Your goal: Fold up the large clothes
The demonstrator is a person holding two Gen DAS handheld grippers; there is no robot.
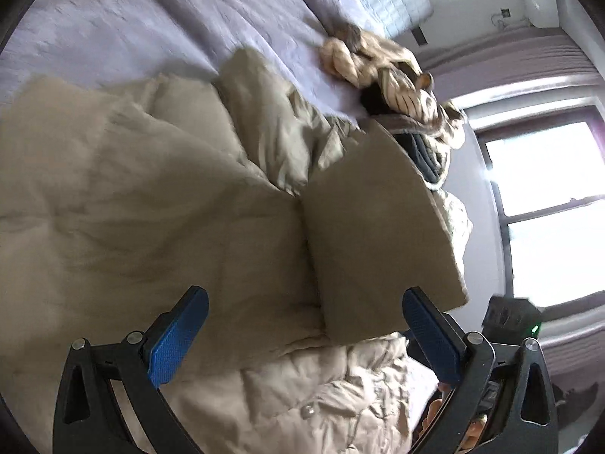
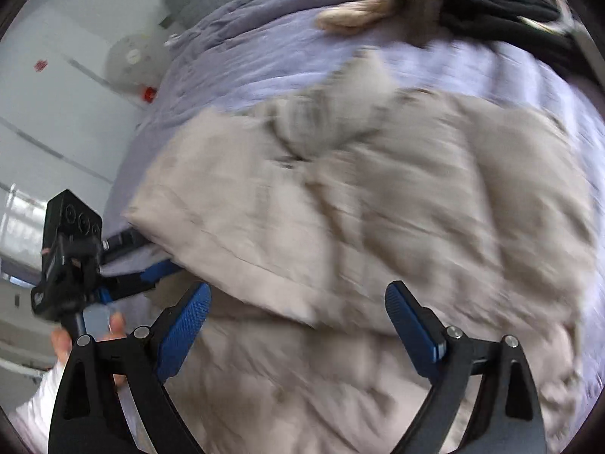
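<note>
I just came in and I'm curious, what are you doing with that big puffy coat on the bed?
A person is folding a beige puffy coat on the purple bed. Both the left hand-held gripper and the right hand-held gripper hover open above it, gripping nothing. One part of the coat is already folded over.

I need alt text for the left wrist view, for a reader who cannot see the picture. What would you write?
A beige padded coat lies spread on a bed with a lilac cover, one flap of it folded over. The left gripper is above it with its blue fingers wide open, holding nothing. A pile of other clothes sits further back, and a bright window is at the right.
</note>
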